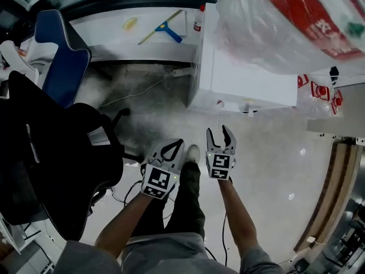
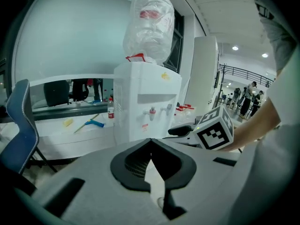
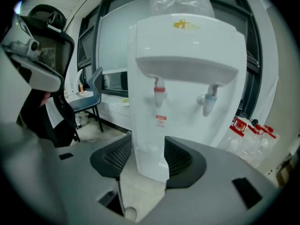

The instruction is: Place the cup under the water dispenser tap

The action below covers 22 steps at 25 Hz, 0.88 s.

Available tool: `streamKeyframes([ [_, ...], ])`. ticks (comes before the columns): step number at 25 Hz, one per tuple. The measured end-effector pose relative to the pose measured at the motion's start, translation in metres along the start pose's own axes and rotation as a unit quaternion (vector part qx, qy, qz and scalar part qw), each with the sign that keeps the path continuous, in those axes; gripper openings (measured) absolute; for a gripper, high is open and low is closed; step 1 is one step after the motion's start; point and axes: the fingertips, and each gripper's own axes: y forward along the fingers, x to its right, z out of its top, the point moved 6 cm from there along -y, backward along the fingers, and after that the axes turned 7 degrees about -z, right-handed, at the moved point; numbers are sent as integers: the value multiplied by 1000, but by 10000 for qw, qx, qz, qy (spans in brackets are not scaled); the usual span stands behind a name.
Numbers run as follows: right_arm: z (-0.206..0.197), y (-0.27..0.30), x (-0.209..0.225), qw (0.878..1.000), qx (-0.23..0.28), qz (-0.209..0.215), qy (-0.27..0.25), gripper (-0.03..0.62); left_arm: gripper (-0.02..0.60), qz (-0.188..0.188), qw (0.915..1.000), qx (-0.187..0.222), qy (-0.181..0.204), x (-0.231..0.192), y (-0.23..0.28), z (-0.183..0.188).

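The white water dispenser (image 1: 245, 79) stands straight ahead of me, topped by a bottle wrapped in clear plastic (image 1: 296, 21). In the right gripper view its red tap (image 3: 159, 93) and blue tap (image 3: 208, 102) hang under the front ledge. No cup shows in any view. My right gripper (image 1: 221, 136) is held above the floor just short of the dispenser, open and empty (image 3: 147, 156). My left gripper (image 1: 174, 150) is beside it at the left, shut on nothing, its tips touching (image 2: 150, 143). In the left gripper view the dispenser (image 2: 145, 107) is seen from the left.
A blue chair (image 1: 60, 56) and a black office chair (image 1: 51, 153) stand at the left. On the low ledge behind lie a blue squeegee (image 1: 162, 28) and a small bottle (image 1: 199, 19). Empty water jugs (image 1: 319, 90) sit right of the dispenser. A cable (image 1: 137, 93) runs over the floor.
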Motion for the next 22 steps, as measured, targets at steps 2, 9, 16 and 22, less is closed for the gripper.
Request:
streamKeyframes([
  [2, 13, -20, -4, 9999, 89, 33, 41, 207, 9, 24, 10000, 41, -30, 3, -11, 10],
  [9, 56, -105, -24, 9985, 321, 115, 428, 123, 9, 77, 9994, 297, -185, 23, -56, 44],
  [16, 104, -178, -30, 9951, 768, 69, 623, 60, 9, -146, 9974, 712, 10, 54, -95, 93],
  [22, 143, -234, -27, 9894, 1252, 175, 718, 31, 9, -218, 9928, 1135, 301, 76, -130, 133],
])
